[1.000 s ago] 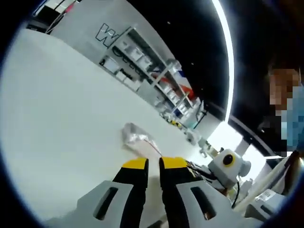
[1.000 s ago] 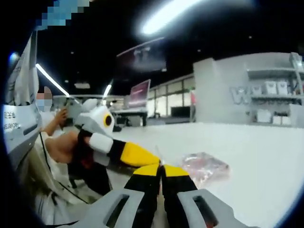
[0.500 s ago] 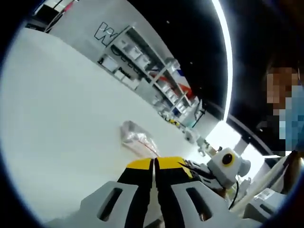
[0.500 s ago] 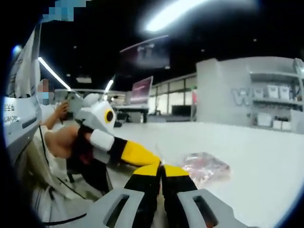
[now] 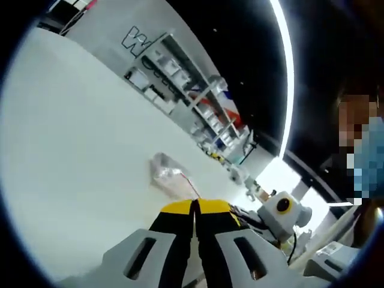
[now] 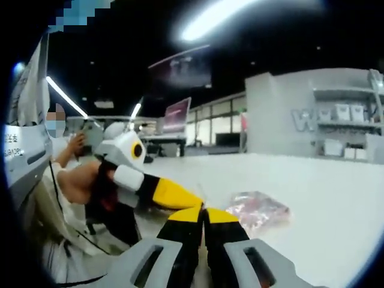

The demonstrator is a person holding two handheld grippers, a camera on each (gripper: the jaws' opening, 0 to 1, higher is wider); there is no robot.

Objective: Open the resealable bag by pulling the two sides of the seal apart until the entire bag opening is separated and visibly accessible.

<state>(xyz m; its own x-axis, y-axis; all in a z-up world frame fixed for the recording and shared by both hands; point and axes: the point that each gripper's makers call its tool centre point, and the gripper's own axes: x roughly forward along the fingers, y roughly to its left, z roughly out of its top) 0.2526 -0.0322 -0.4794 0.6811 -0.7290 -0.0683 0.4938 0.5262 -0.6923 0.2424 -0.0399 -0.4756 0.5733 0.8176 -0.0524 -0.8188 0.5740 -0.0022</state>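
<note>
Presently on record: one resealable bag (image 5: 170, 176), clear plastic with a reddish tint and a thin red line along its near edge, lying on the white worktop (image 5: 72, 138) just ahead of both claws.

Left claw (image 5: 194, 207): yellow-tipped jaws pressed together, tips at the near red edge of the bag. Whether plastic is pinched between them cannot be told; the film is too thin to make out at the tips. In the right gripper view this same claw (image 6: 198, 204) comes in from the left, its tip meeting the tip of that view's own claw.

Right claw (image 6: 204, 211): jaws likewise closed to a hairline, tips at the near corner of the bag (image 6: 259, 209), which spreads ahead and to the right of them. Grip on the film not confirmable. In the left gripper view it (image 5: 235, 211) lies just right of the left claw's tips.

Reason for the arrangement, as judged: the two claws meet tip to tip at one spot on the seal so that each may take one lip of the bag and draw it away from the other. The bag rests flat and slack, so the worktop carries its weight while the lips are sought. The opening does not look parted yet.

Count: bags, one; claws, two; worktops, one. Background: shelving (image 5: 180, 78) with small boxes, well beyond the bag; one person's hand (image 6: 77, 144) far to the left of the right claw.
</note>
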